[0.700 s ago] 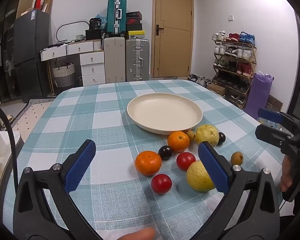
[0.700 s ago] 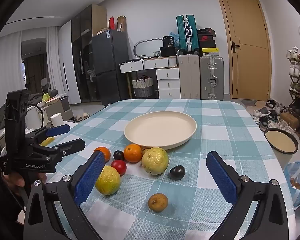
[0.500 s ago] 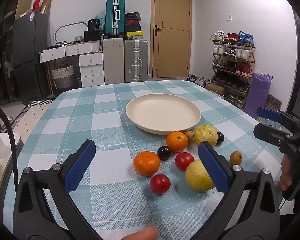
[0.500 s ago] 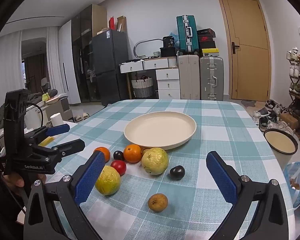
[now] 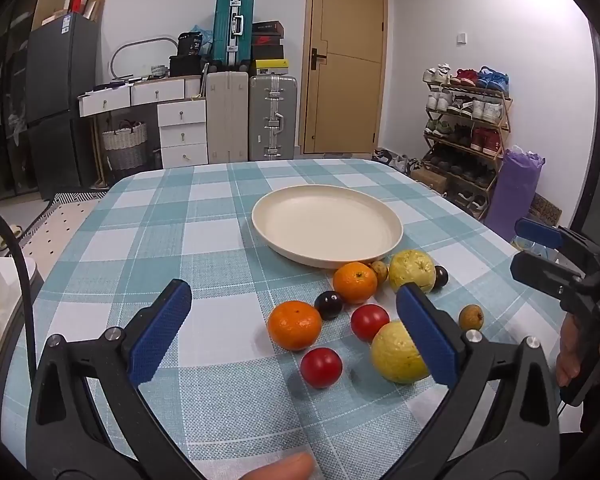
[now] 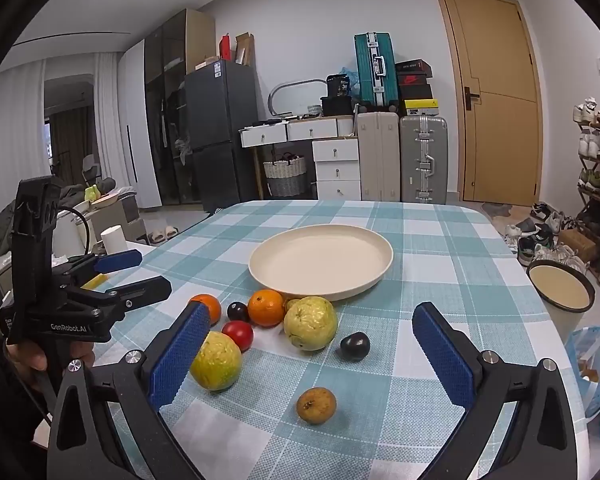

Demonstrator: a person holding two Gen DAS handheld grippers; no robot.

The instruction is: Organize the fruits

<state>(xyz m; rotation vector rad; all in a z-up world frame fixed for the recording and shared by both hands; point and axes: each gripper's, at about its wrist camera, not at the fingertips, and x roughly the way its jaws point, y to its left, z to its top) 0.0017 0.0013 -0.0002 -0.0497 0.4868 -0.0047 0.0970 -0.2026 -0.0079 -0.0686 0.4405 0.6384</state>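
Now your left gripper [image 5: 294, 326] and right gripper [image 6: 310, 346] both gape wide, holding nothing.
Fruit sits clustered just near the bare plate [image 5: 327, 227].

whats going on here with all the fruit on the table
A person holds a two-finger gripper in each hand over a checkered table. The left gripper and right gripper are both open and hold nothing. The cream plate has nothing on it; oranges, tomatoes, guavas and smaller fruits sit loose on the cloth beside it. Sorting hasn't started.
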